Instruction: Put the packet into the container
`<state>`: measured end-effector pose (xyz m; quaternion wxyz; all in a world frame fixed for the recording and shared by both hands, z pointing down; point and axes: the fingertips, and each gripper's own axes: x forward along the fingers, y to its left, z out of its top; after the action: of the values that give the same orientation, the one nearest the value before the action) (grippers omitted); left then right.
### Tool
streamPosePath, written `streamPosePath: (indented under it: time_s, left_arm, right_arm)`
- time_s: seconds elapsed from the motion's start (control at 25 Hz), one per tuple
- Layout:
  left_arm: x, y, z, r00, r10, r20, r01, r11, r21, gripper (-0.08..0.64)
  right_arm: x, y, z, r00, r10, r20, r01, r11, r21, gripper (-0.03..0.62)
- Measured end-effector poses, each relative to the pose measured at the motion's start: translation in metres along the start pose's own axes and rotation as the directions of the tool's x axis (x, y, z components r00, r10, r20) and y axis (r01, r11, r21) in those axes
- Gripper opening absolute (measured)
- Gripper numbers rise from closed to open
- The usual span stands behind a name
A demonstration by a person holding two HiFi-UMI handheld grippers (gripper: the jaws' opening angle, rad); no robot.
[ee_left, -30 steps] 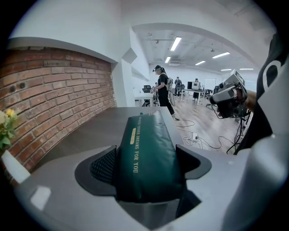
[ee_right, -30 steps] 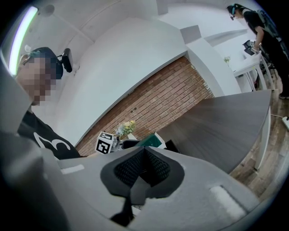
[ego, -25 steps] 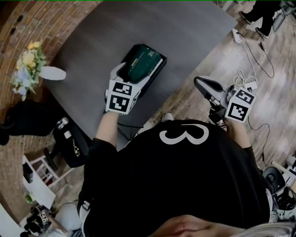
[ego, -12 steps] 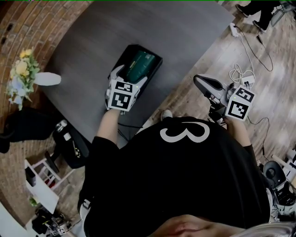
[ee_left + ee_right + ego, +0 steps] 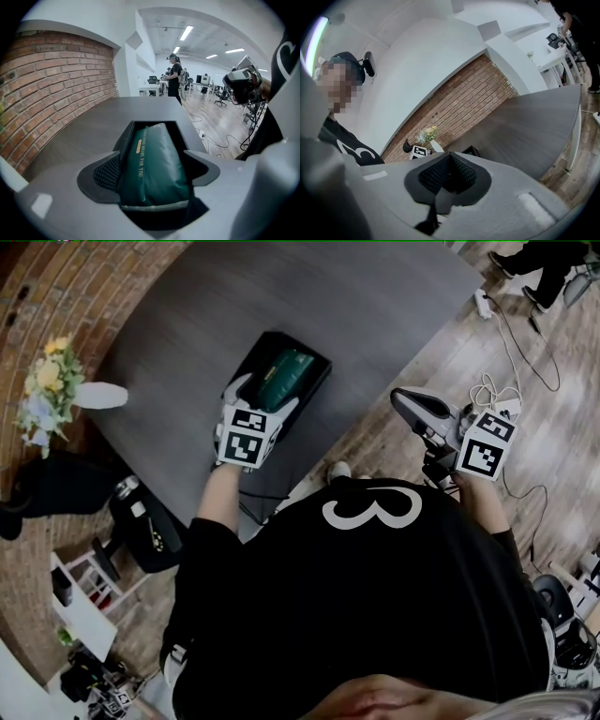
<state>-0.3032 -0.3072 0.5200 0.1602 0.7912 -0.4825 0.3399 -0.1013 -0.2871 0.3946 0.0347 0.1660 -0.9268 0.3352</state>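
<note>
A dark green packet [image 5: 283, 374] lies inside a black rectangular container [image 5: 317, 360] near the front edge of the grey table [image 5: 375, 296]. My left gripper [image 5: 264, 395] reaches over the container's near end, its jaws set either side of the packet's near end and touching it. In the left gripper view the packet [image 5: 152, 164] fills the gap between the jaws of the left gripper [image 5: 150, 177], with the container's wall [image 5: 125, 138] around it. My right gripper [image 5: 405, 402] hangs off the table over the wooden floor, shut and empty; in its own view the right gripper [image 5: 449, 157] shows its pads meeting.
A white vase of flowers [image 5: 56, 390] stands at the table's left end beside the brick wall. Cables and a power strip [image 5: 497, 404] lie on the floor to the right. A person's legs [image 5: 544, 263] show at the far right. A black chair [image 5: 145, 531] stands lower left.
The packet has gone from tilted, with its pale edge raised, to lying lower and flatter in the container. The left gripper followed it slightly. The right gripper barely moved.
</note>
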Motion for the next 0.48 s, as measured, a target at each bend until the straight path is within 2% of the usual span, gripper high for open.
streamPosePath:
  time_s: [0.36, 0.48]
  left_arm:
    - [-0.026, -0.001, 0.015, 0.997, 0.018, 0.072, -0.012, 0.996, -0.091, 0.408]
    - [-0.041, -0.002, 0.024, 0.992, 0.04, 0.119, -0.022, 0.988, -0.156, 0.362]
  right_arm:
    - [0.007, 0.01, 0.011, 0.997, 0.062, -0.052, -0.065, 0.997, -0.049, 0.002]
    - [0.013, 0.017, 0.012, 0.993, 0.093, -0.075, -0.099, 0.991, -0.086, 0.002]
